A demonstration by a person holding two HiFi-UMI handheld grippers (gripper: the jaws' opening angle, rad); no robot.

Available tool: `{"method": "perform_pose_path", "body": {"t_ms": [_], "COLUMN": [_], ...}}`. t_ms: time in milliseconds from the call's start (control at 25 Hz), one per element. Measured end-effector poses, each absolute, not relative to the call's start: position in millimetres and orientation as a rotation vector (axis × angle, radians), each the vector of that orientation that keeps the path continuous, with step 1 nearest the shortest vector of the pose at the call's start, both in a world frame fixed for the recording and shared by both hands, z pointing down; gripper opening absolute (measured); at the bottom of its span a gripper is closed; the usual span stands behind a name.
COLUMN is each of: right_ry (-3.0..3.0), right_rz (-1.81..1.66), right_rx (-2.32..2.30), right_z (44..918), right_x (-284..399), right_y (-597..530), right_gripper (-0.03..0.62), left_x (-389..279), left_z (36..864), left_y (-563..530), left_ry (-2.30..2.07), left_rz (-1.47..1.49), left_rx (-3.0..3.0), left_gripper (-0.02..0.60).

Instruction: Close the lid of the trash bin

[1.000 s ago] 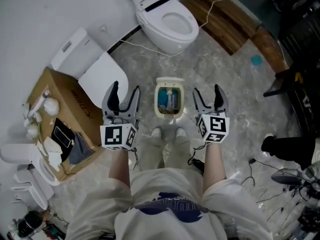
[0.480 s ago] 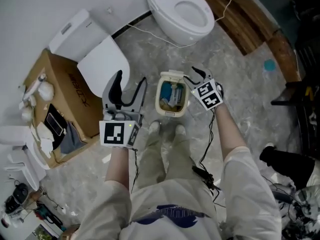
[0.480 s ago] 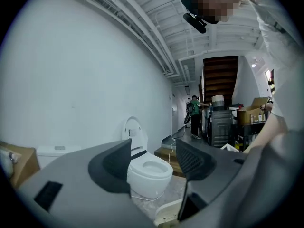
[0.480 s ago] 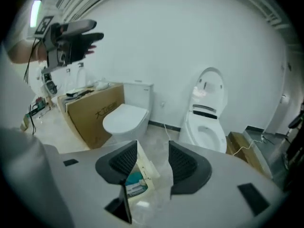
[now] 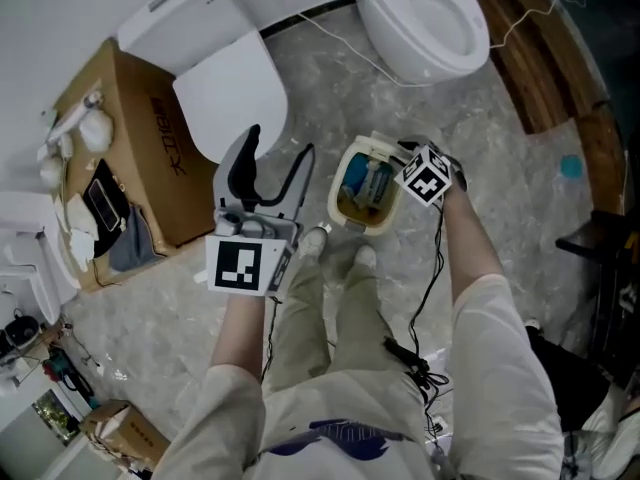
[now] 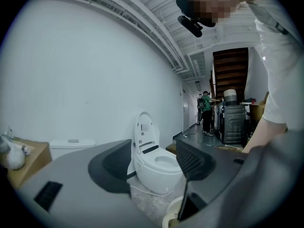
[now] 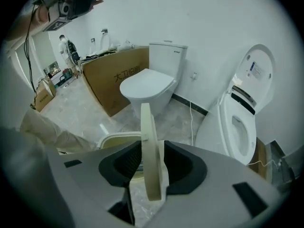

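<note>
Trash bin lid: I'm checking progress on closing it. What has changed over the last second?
The right gripper came down onto the upright lid; its jaws have just been closing and now seem to pinch it. The left gripper sank slightly, open and empty. The trash bin stayed put, lid still up.

trash bin [image 5: 341, 196]: cream plastic, smooth, semi-matt. lid [image 7: 152, 146]: same plastic, matt. toilet [image 5: 430, 18]: white ceramic, glossy. floor [image 5: 330, 78]: gry marbled stone, smooth, slight sheen. box [image 5: 150, 138]: brown cardboard, matt. planks [image 5: 540, 78]: dk wood. left gripper [image 6: 154, 163] fingers [image 6: 114, 167]: dk gry plastic, matt, mesh-textured pad. trousers [image 5: 310, 308]: beige cloth.
</note>
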State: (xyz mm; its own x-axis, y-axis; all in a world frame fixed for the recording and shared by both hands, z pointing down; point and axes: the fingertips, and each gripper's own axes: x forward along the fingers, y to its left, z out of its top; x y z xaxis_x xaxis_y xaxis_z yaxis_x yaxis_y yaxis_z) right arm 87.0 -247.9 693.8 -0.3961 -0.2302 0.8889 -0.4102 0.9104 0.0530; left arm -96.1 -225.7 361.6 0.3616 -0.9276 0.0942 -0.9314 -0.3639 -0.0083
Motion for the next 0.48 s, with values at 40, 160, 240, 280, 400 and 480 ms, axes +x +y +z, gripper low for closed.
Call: {"method": "perform_pose_path", "body": {"t_ms": [40,160,240,280,400,480], "right_ry": [-1.993,-1.993,-1.994,-1.994,-1.992,-1.991], "right_rz": [0.219,0.224,0.225,0.225,0.211,0.189], "right_rx": [0.467,0.479,0.471,0.466,0.444,0.413], "right_z": [698,702,704,704,704,705], "right_x": [87,85,84,84,81,78], "right_y": [-249,-252,-251,-250,-241,-228], "right_gripper": [0.146,0.101,0.101,0.101,0.104,0.113], "left_x": [-98,-103,-103,-102,-96,-93], "left_z": [364,369,371,371,373,375], "left_y": [-227,-231,-233,-234,-235,-233], "left_ry": [-1.751,-1.767,-1.769,-1.767,-1.749,-1.734], "left_rz": [0.133,0.140,0.135,0.134,0.135,0.141], "left_rx": [2.548,2.535,2.533,2.534,2.546,2.554], "left_gripper": [0.290,0.290,0.289,0.288,0.289,0.289]}}
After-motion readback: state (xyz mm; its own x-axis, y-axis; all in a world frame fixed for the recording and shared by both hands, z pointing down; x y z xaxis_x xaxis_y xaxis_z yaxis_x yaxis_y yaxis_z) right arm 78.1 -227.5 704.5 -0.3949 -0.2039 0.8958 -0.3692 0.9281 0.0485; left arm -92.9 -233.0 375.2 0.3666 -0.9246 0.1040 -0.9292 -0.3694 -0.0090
